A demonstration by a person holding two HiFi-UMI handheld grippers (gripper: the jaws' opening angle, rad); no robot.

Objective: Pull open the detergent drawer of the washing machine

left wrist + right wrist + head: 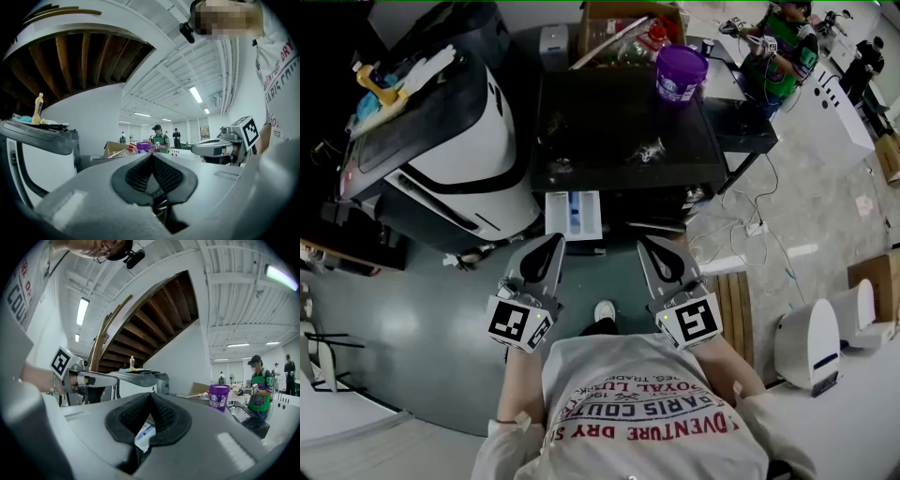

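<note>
Head view: our left tool (551, 242) and right tool (651, 244) both have jaws pressed together, gripping nothing. The detergent drawer (574, 214) juts from the washing machine (619, 141) at the left tool's one o'clock, nearer it, long axis toward us.

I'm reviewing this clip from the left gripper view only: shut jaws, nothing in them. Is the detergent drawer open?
Observer: Yes. Head view shows the detergent drawer pulled out of the washing machine front.
Reviewer: Is the left hand-held gripper on it?
Observer: Its tip lies by the drawer's front corner; contact is unclear.
Reviewer: And the right one?
Observer: The right hand-held gripper is shut, empty, off to the drawer's right.
</note>
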